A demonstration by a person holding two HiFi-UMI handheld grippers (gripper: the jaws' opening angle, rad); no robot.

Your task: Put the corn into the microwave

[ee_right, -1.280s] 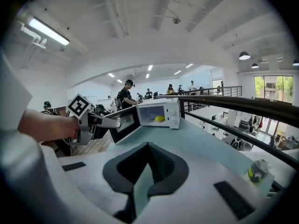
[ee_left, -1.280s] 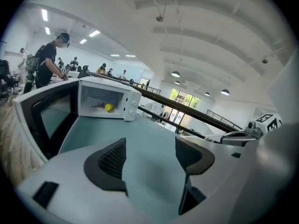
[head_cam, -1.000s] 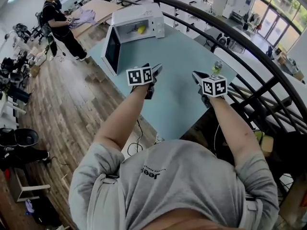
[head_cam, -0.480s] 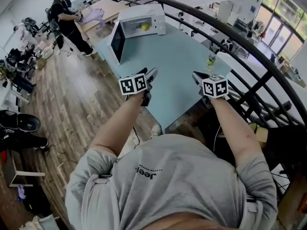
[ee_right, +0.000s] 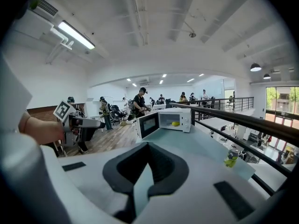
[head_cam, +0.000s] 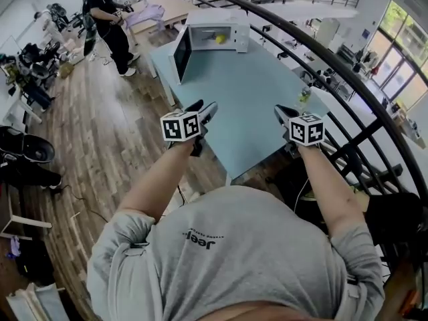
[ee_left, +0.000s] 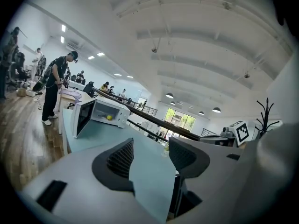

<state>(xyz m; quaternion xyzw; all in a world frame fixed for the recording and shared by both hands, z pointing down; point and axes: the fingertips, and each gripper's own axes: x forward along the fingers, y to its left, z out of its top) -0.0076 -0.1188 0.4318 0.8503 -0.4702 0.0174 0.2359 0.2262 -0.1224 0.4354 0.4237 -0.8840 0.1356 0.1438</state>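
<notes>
Corn point(head_cam: 219, 39) lies inside the microwave point(head_cam: 215, 17) at the far end of the table point(head_cam: 247, 102), and both tongs are empty.

The yellow cob rests on the floor of the oven cavity, and the door point(head_cam: 180, 53) is swung wide to the left. The left tongs point(head_cam: 204, 107) hang over the near left edge of the table, well apart from the microwave. Their jaws stand apart after just closing a little, and only the tabletop shows between them. The right tongs point(head_cam: 281, 111) are held level with them over the near right edge, with the jaw tips brought together on nothing. A small green bottle point(head_cam: 304, 95) stands upright near the right edge of the table, just beyond the right tongs. A person point(head_cam: 110, 19) in dark clothes stands on the wooden floor point(head_cam: 100, 126) to the left of the microwave.
</notes>
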